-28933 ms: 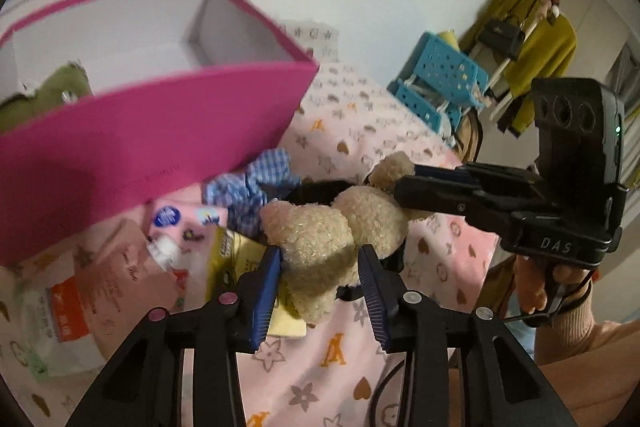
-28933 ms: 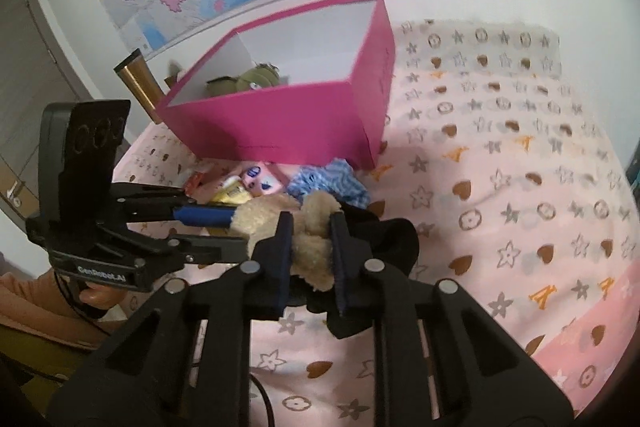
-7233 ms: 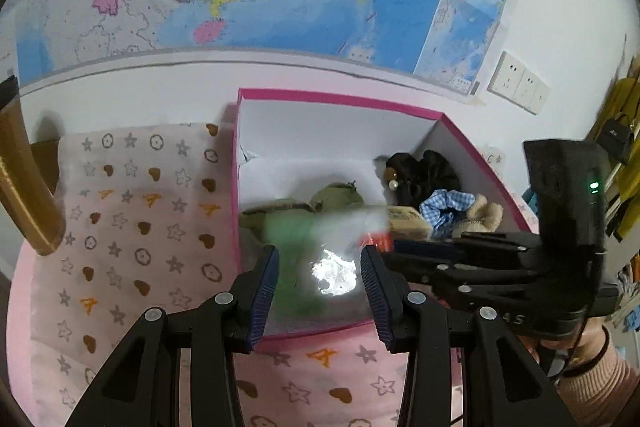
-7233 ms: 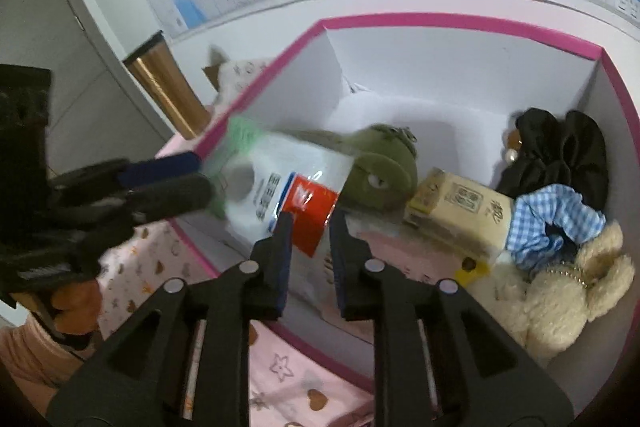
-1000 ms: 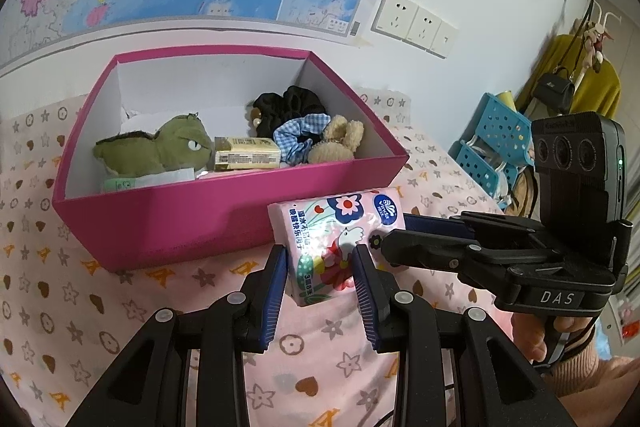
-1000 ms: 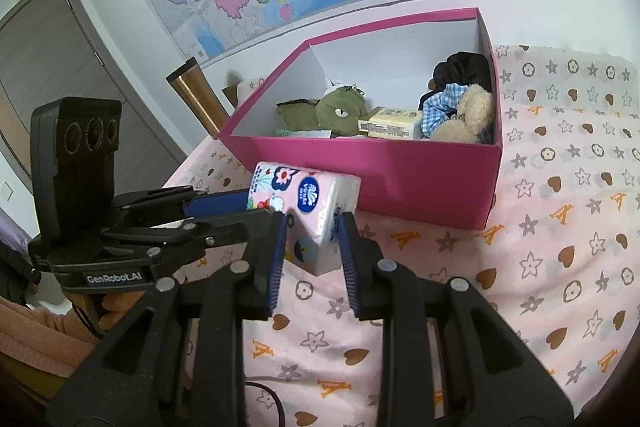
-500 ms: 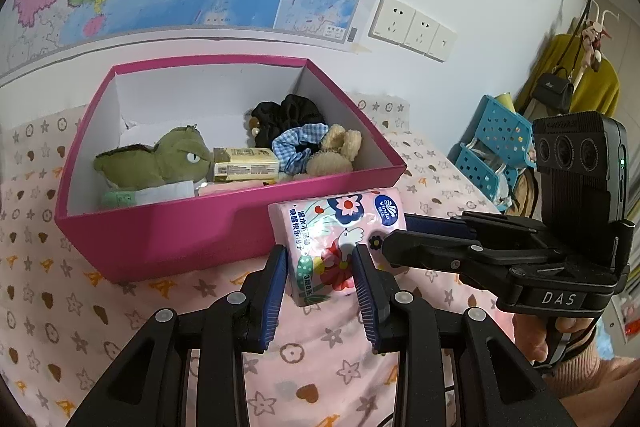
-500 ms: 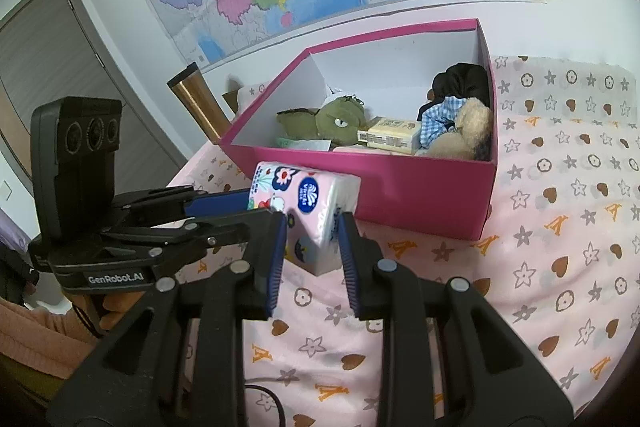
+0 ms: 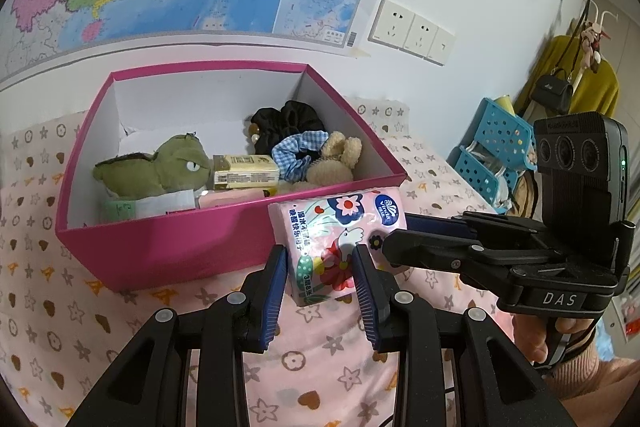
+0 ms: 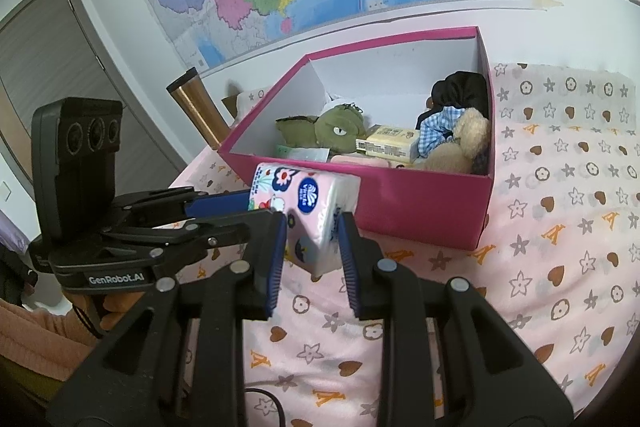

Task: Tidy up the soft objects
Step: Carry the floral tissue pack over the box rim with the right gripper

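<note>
Door (image 10: 48, 75) in right view only

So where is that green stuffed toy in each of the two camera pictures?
Left wrist view: the green stuffed toy lies left of centre, at the left end of the pink box.
Right wrist view: the toy is just above centre, in the box's middle-left.
Shared landmark: the yellow pack right beside the toy.

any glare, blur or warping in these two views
Left wrist view: glare on the tissue pack, blurred coat rack at the right edge, wall line bowed by the fisheye. Right wrist view: sharp pink box, door frame curved, dark corners.
</note>
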`<state>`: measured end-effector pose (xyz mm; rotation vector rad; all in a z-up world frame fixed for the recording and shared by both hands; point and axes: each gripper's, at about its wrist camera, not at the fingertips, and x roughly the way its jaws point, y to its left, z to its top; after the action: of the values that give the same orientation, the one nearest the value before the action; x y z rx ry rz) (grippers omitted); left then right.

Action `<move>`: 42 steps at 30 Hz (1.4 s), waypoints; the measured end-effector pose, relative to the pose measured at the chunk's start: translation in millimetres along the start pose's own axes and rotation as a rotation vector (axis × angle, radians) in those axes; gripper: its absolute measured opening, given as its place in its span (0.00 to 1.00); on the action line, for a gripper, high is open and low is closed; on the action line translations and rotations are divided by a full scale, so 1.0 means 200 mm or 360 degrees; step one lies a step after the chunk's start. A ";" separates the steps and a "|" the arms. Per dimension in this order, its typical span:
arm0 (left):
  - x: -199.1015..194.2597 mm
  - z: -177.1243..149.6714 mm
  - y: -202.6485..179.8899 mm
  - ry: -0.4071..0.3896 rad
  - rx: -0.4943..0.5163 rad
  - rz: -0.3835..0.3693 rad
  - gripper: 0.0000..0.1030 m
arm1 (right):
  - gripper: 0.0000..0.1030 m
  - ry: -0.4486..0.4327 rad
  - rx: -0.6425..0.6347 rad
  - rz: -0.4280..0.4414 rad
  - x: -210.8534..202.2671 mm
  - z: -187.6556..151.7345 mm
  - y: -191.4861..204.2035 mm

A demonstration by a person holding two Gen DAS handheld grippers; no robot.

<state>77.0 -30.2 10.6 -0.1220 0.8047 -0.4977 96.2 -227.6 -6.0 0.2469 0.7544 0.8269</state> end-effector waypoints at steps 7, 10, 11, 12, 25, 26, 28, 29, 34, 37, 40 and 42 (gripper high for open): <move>0.00 0.01 0.01 -0.0004 0.0000 0.0002 0.31 | 0.29 -0.0002 -0.0005 0.0002 0.01 0.03 0.00; 0.00 0.02 0.01 -0.0011 0.0001 0.0001 0.31 | 0.29 -0.0005 -0.0011 0.0002 0.01 0.04 0.00; 0.00 0.02 0.02 -0.0011 0.0002 0.0000 0.31 | 0.29 -0.0007 -0.0012 0.0001 0.01 0.04 0.00; 0.00 0.03 0.02 -0.0012 0.0002 0.0000 0.31 | 0.29 -0.0007 -0.0013 0.0003 0.01 0.04 0.00; -0.01 0.06 0.03 -0.0037 0.0018 0.0016 0.31 | 0.29 -0.0023 -0.0032 0.0002 0.02 0.08 0.00; -0.01 0.06 0.03 -0.0039 0.0018 0.0018 0.31 | 0.29 -0.0024 -0.0034 0.0002 0.02 0.08 0.00; -0.01 0.07 0.03 -0.0045 0.0018 0.0020 0.31 | 0.29 -0.0027 -0.0036 0.0002 0.02 0.09 0.00; -0.01 0.07 0.03 -0.0047 0.0017 0.0020 0.31 | 0.29 -0.0029 -0.0037 0.0004 0.03 0.09 0.00; -0.01 0.08 0.03 -0.0054 0.0017 0.0023 0.31 | 0.29 -0.0034 -0.0044 0.0006 0.03 0.11 -0.01; -0.01 0.09 0.04 -0.0061 0.0014 0.0024 0.31 | 0.29 -0.0038 -0.0047 0.0007 0.03 0.12 0.00; -0.01 0.09 0.04 -0.0064 0.0013 0.0026 0.31 | 0.29 -0.0039 -0.0048 0.0006 0.03 0.12 -0.01; -0.01 0.09 0.04 -0.0066 0.0014 0.0027 0.31 | 0.29 -0.0042 -0.0048 0.0003 0.03 0.12 0.00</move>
<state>91.9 -23.5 22.3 -0.1169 0.7623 -0.4810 116.3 -221.1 7.6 0.2309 0.7167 0.8349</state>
